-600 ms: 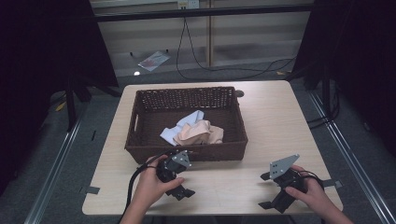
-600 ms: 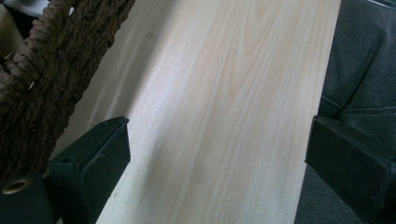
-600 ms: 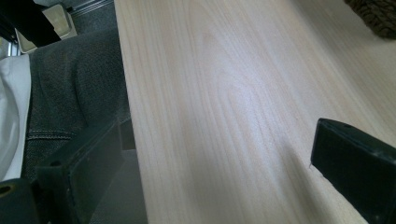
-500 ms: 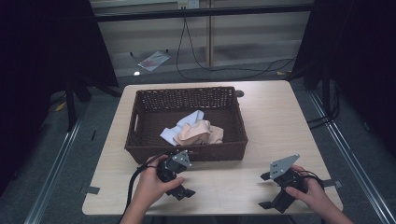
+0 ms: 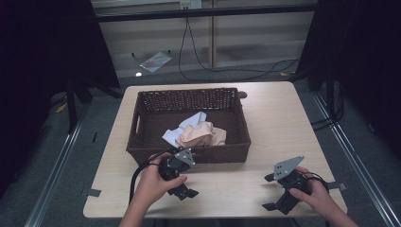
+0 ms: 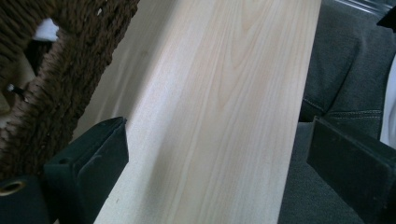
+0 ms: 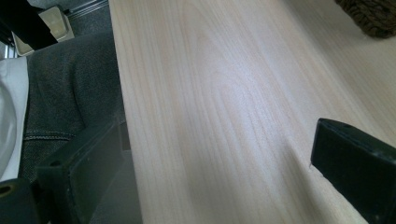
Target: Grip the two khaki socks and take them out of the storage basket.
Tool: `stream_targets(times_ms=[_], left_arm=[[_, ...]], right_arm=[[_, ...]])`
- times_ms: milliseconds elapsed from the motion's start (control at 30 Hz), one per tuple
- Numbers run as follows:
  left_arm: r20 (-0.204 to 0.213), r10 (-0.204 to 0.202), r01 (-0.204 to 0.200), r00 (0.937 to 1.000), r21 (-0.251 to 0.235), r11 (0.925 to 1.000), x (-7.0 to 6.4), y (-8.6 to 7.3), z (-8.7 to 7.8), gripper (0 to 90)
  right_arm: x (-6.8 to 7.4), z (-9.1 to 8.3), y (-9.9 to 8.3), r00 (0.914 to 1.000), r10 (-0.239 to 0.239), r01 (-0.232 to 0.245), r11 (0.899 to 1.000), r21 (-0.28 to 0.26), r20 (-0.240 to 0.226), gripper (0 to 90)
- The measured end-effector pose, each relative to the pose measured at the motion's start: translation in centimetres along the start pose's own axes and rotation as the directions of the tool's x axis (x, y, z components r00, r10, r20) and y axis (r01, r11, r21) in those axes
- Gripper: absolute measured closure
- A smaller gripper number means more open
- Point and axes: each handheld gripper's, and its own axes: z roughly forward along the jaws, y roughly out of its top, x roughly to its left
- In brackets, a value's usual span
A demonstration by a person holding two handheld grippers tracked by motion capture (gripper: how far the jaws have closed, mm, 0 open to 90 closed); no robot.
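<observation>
Nothing had shifted since the earlier frames: both hands, both grippers and the cloths sat where they had been. The wicker basket (image 5: 189, 153) stood on the middle of the wooden table (image 5: 274, 118), and everything else is placed against it. The left gripper (image 5: 182, 182) lay on the tabletop just in front of the basket's near wall, close to its left half, with the person's left hand (image 5: 153, 182) wrapped over its body and its cable looping out to the left. In the left gripper view its jaws stood wide apart with only bare wood between them and the woven wall (image 6: 60, 70) just beside the left jaw. The right gripper (image 5: 279, 191) rested well to the right of the basket, near the table's front edge, held from behind by the right hand (image 5: 314, 194); its jaws were likewise spread and held nothing. A beige cloth (image 5: 201, 135) and a pale blue cloth (image 5: 187, 124) lay crumpled inside the basket, beyond its near wall, apart from both grippers.
</observation>
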Motion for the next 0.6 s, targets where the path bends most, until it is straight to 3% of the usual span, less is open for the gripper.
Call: stream_targets(times_ms=[267,433,600], left_arm=[[0.013,0.007,-0.007,0.9999,-0.007,1.0,0.3,1.3,-1.4,5.4],[0.018,-0.022,0.022,0.9996,-0.008,0.9997,0.6,2.2,-2.5,5.2],[0.055,-0.034,0.033,0.9979,0.017,0.9993,1.1,3.0,-3.4,5.1]], right_arm=[[0.0,0.0,0.0,1.0,0.006,-0.006,1.0,0.001,-0.002,1.8],[-0.1,0.0,0.0,0.9999,0.01,-0.01,1.0,0.0,-0.002,1.8],[-0.1,-0.1,0.0,1.0,0.004,-0.004,1.0,-0.004,-0.004,1.8]])
